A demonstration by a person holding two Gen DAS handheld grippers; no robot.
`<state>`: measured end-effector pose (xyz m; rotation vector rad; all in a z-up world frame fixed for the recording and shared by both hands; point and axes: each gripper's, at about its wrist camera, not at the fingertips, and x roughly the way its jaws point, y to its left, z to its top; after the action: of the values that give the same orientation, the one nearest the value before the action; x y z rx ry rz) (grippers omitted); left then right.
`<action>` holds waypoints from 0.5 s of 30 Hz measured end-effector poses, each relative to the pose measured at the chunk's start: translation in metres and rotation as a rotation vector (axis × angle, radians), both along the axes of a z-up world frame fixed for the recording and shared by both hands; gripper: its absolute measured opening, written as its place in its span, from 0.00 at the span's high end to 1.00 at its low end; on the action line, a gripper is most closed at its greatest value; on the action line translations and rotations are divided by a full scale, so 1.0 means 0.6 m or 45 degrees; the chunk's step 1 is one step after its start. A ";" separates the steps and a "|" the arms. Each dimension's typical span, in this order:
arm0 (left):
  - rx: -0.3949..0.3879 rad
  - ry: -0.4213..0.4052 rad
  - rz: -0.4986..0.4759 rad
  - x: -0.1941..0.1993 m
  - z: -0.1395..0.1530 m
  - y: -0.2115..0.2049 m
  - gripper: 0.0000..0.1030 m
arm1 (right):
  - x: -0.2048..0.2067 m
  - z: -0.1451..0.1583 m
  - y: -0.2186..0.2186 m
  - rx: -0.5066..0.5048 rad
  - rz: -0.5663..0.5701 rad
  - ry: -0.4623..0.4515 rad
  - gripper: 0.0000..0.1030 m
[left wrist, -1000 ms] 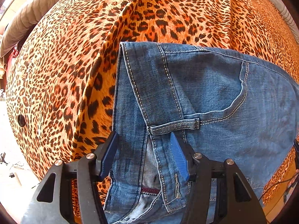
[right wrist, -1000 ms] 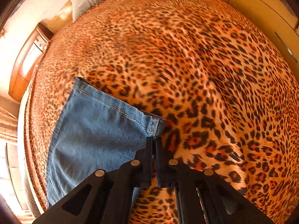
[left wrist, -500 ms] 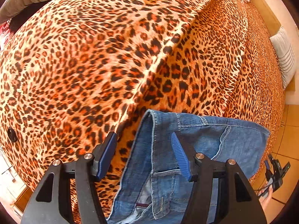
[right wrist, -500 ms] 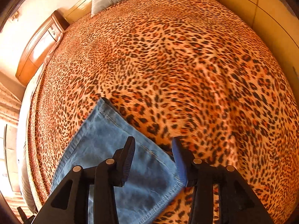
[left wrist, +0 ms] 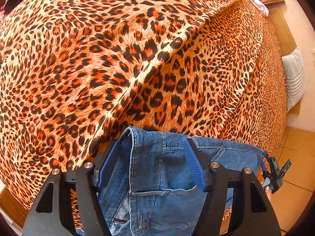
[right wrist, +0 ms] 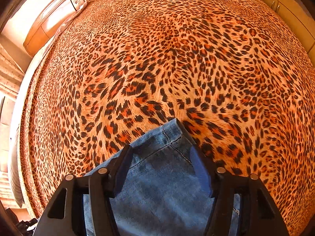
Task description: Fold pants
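Observation:
Blue jeans [left wrist: 157, 169] lie folded on the leopard-print bedspread [left wrist: 98, 68]. In the left wrist view the waistband corner with a belt loop sits under and between the blue pads [left wrist: 107, 163]. My left gripper [left wrist: 151, 157] points steeply down over it, its jaws opening and the pads not pressing the cloth. In the right wrist view a leg hem corner [right wrist: 171, 133] pokes out past the fingertips. My right gripper [right wrist: 160, 157] hovers over the denim with its jaws opening wide, nothing pinched.
A long crease [left wrist: 177, 43] runs across the bedspread. Wooden headboard [right wrist: 51, 19] and striped pillow [left wrist: 294, 78] lie at the bed's far side. Tiled floor [left wrist: 295, 157] shows beside the bed. A hand holding a black device [left wrist: 275, 173] is at the jeans' right end.
The right gripper was shut on the hem corner; it has opened, let go and drawn back over the denim. The left gripper rolled and slid to the waistband edge, jaws wider.

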<state>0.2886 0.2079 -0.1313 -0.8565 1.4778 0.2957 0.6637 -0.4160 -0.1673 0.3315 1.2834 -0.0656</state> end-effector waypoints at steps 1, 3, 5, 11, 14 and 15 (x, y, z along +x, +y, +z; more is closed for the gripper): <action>0.010 0.012 0.004 0.003 -0.005 0.001 0.30 | 0.002 -0.001 0.009 -0.023 0.030 -0.011 0.23; 0.027 -0.002 -0.001 0.012 -0.009 -0.003 0.22 | 0.008 -0.008 0.037 -0.143 0.114 0.028 0.21; 0.063 0.008 -0.029 0.024 -0.018 -0.020 0.21 | 0.010 -0.009 0.061 -0.255 0.181 0.044 0.22; 0.036 -0.008 -0.153 0.025 -0.013 -0.066 0.76 | -0.010 0.004 0.037 -0.237 0.082 0.023 0.88; 0.087 -0.040 -0.172 0.017 0.003 -0.077 0.79 | -0.037 0.018 0.022 -0.192 0.087 0.006 0.92; 0.119 -0.057 -0.193 0.013 0.020 -0.085 0.79 | -0.048 0.025 0.020 -0.179 0.084 -0.010 0.93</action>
<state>0.2965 0.1570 -0.1196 -0.6688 1.4664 0.2294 0.6349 -0.4039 -0.1524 0.1684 1.2740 -0.0978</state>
